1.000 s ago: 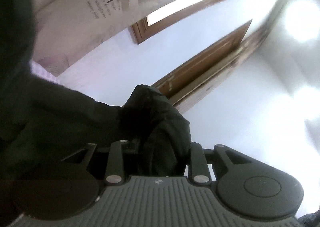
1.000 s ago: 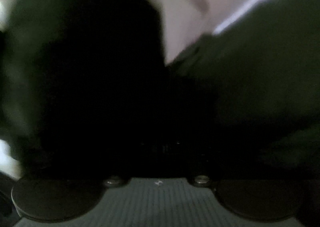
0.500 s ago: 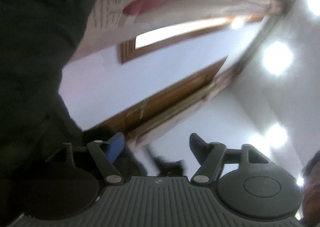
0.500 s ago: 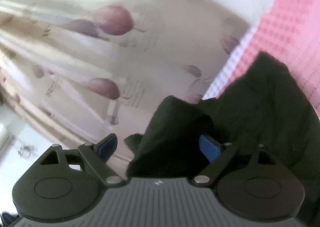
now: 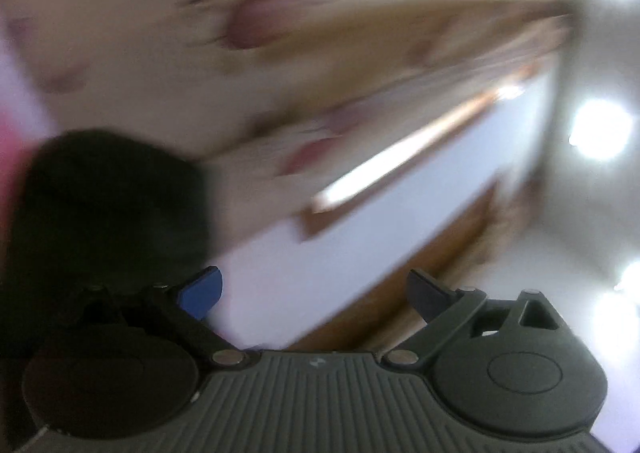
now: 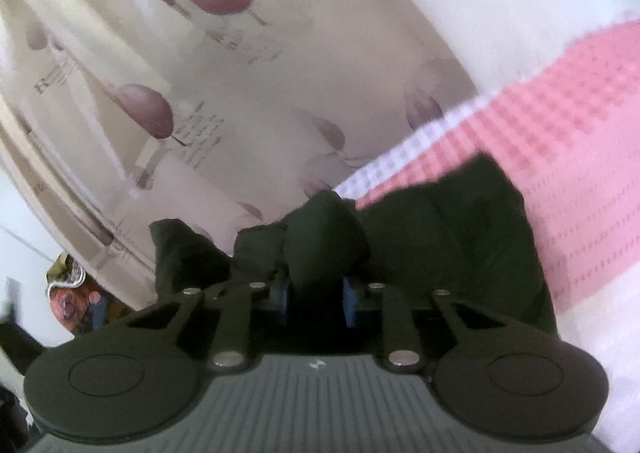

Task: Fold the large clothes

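Observation:
The garment is a large black piece of clothing [image 6: 448, 221] lying on a pink waffle-textured cover [image 6: 580, 141]. My right gripper [image 6: 314, 295] is shut on a bunched fold of the black garment, which bulges up between its blue pads. In the left wrist view my left gripper [image 5: 316, 289] is open and empty, pointing up toward the wall and ceiling. The black garment [image 5: 108, 205] shows as a blurred dark mass at its left, beside the left finger [image 5: 200, 291], not between the jaws.
A cream curtain with purple flower prints [image 6: 200, 73] hangs behind the bed. A wooden-framed window [image 5: 400, 157], a wooden door frame [image 5: 420, 273] and bright ceiling lights [image 5: 600, 129] show in the left wrist view. Colourful clutter [image 6: 68, 293] sits at the far left.
My left gripper has let go of the black garment and opened wide, swinging away. My right gripper opened half a second ago and has now shut on a fold of the garment.

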{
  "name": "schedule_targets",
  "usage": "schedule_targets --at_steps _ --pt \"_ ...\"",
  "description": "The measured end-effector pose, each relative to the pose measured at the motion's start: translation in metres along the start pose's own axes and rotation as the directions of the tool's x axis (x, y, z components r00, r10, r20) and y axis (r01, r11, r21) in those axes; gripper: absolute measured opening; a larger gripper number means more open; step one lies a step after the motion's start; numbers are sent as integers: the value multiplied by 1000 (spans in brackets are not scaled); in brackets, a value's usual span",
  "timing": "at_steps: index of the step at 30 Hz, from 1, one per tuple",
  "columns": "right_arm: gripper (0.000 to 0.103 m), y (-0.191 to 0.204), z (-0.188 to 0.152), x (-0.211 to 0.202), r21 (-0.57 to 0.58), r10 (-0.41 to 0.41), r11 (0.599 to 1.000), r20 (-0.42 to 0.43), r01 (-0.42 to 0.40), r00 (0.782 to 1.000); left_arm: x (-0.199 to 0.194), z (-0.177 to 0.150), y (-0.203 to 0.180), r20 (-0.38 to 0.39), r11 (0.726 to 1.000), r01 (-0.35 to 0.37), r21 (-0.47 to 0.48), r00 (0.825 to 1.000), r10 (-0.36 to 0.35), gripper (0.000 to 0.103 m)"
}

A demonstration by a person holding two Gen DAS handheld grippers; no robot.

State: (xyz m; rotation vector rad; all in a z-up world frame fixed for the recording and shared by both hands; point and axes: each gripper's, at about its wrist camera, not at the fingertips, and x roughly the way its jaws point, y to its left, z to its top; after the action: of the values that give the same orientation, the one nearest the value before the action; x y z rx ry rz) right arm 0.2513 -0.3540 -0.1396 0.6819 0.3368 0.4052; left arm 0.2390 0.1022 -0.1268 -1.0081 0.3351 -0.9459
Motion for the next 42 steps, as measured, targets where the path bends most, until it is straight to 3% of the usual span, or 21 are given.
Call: schedule_targets --at_steps 3,5,8,10,11,12,14,17,19,20,21,22,23,25,28,33,35,37,38,40,42 --pt "23 9 17 0 -83 -11 997 11 12 1000 1 -19 24 -84 996 -19 -85 996 12 92" --pt "30 7 29 6 -98 -92 991 -20 89 996 -2 -32 20 -101 999 15 -39 995 -18 93" --pt "39 33 47 -5 -189 -210 957 70 220 975 7 -47 15 -121 999 38 0 992 -37 96" --pt "79 70 58 -13 -282 -186 936 116 212 976 6 -52 20 -114 998 59 -12 992 -60 96" --pt "91 91 63 -12 -324 -146 930 108 173 983 7 -50 23 -105 998 61 -22 992 -63 96" --pt "103 113 65 -5 -365 -101 923 64 117 993 4 -52 27 -95 997 66 -31 993 -69 96" --pt "103 148 64 24 -409 -62 912 -67 30 996 8 -48 31 -92 997 67 -34 993 -70 96" --pt "103 179 51 92 -454 -134 891 -225 18 965 12 -48 30 -75 997 67 -40 995 -70 96" --pt "93 187 35 142 -496 -206 868 -319 22 925 9 -50 29 -67 997 62 -35 996 -64 96" --pt "73 188 27 160 -512 -235 859 -357 21 904 10 -51 28 -56 998 54 -38 997 -56 96" --pt "20 189 14 178 -542 -262 841 -409 -1 874 5 -52 25 -41 998 42 -45 998 -44 96" --pt "19 193 5 186 -568 -273 822 -440 -29 855 4 -50 23 -30 997 36 -65 999 -39 96" --pt "16 202 -2 185 -628 -289 777 -418 -43 861 -4 -49 22 -13 994 47 -100 999 -49 97" --pt "12 222 2 163 -700 -255 711 -354 -74 900 -21 -45 17 29 992 32 -125 999 -28 101" --pt "8 224 30 114 -671 -166 740 -243 -42 956 -37 -37 1 63 995 -12 -94 998 18 102" --pt "1 181 49 23 -562 -70 827 -77 15 995 -19 -34 -29 1 998 -59 25 998 59 102" --pt "1 154 46 -6 -500 -63 865 -12 49 998 -3 -38 -36 -27 997 -39 70 999 41 103" --pt "1 106 27 -32 -421 -123 900 5 114 992 24 -42 -40 -81 982 -89 166 991 104 101" --pt "1 93 22 -39 -382 -127 916 15 123 992 27 -44 -35 -81 984 -103 144 990 115 101" --pt "3 76 20 -47 -318 -97 945 -36 80 995 24 -45 -21 -32 1000 -13 -10 999 13 102" --pt "10 68 20 -50 -270 -114 958 -55 95 992 15 -44 -22 19 1000 -31 7 999 31 102"
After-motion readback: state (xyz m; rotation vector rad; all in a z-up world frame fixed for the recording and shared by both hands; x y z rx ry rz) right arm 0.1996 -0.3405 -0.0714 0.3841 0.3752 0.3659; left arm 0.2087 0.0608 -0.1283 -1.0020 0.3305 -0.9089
